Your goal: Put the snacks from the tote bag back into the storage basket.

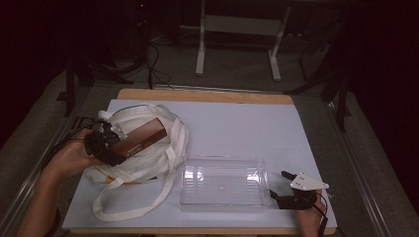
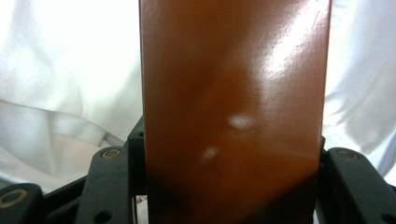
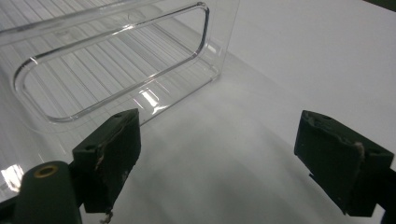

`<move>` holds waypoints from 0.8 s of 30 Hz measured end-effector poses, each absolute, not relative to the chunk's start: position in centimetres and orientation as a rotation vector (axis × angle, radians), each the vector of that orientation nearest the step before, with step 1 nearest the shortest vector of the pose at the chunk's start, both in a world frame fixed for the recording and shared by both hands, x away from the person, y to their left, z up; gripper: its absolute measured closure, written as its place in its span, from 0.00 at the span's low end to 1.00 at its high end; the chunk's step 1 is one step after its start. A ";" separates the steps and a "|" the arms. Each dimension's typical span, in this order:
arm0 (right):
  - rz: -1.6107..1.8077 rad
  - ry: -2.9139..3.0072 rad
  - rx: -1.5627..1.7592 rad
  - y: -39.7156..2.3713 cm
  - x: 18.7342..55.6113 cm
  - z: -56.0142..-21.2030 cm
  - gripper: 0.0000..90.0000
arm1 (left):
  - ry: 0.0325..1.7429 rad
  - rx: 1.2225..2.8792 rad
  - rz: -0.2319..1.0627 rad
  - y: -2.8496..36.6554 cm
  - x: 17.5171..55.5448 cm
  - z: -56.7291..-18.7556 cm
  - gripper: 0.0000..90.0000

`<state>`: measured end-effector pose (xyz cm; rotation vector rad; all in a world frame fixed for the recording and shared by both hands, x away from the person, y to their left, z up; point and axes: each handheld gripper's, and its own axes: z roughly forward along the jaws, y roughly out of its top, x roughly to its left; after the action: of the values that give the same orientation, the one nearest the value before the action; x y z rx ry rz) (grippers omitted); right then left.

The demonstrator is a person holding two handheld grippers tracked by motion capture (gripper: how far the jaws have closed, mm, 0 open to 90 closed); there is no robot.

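From the high view, a desk covered by a white sheet carries a white cloth bag with long loose straps near its left edge and a clear plastic tray near the front edge, right of the middle. The left claw sits over the bag, held by a hand coming in from the front left corner, and it is closed on one end of a long brown box that lies slanted across the top of the bag. The right claw rests low by the front right corner, just beside the tray's right end, its jaws spread apart with nothing between them.

In the left gripper view, the brown box stands between the two black jaws, pressed by them on both sides; its face is glossy with bright glints (no print or label can be read on it). White cloth of the bag lies behind it on either side.

In the right gripper view, the right claw is wide open over the bare white sheet, holding nothing. The tray lies ahead at the left, its ribbed bottom and rounded rim clear, just beyond the left jaw and not touching it. No writing is readable on it.
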<state>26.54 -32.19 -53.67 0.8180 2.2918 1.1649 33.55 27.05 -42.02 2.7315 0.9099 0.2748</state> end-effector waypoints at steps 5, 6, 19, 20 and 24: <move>1.163 2.292 0.819 -32.2 26.5 -53.7 0.16 | 0.898 2.711 0.273 27.2 33.4 -41.2 0.49; 1.163 2.293 0.820 -32.2 26.5 -53.7 0.16 | 0.894 2.707 0.266 27.2 33.3 -41.1 0.49; 1.164 2.292 0.818 -32.2 26.5 -53.7 0.16 | 0.839 2.724 0.235 26.1 33.1 -40.4 0.49; 1.164 2.292 0.819 -32.2 26.5 -53.7 0.16 | 0.831 2.729 0.237 26.0 33.0 -40.3 0.49; 1.164 2.292 0.819 -32.2 26.5 -53.7 0.16 | 0.802 2.734 0.236 25.7 32.8 -40.1 0.49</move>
<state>26.54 -32.18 -53.66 0.8188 2.2920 1.1645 32.84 25.68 -40.08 2.7341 0.8022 0.2360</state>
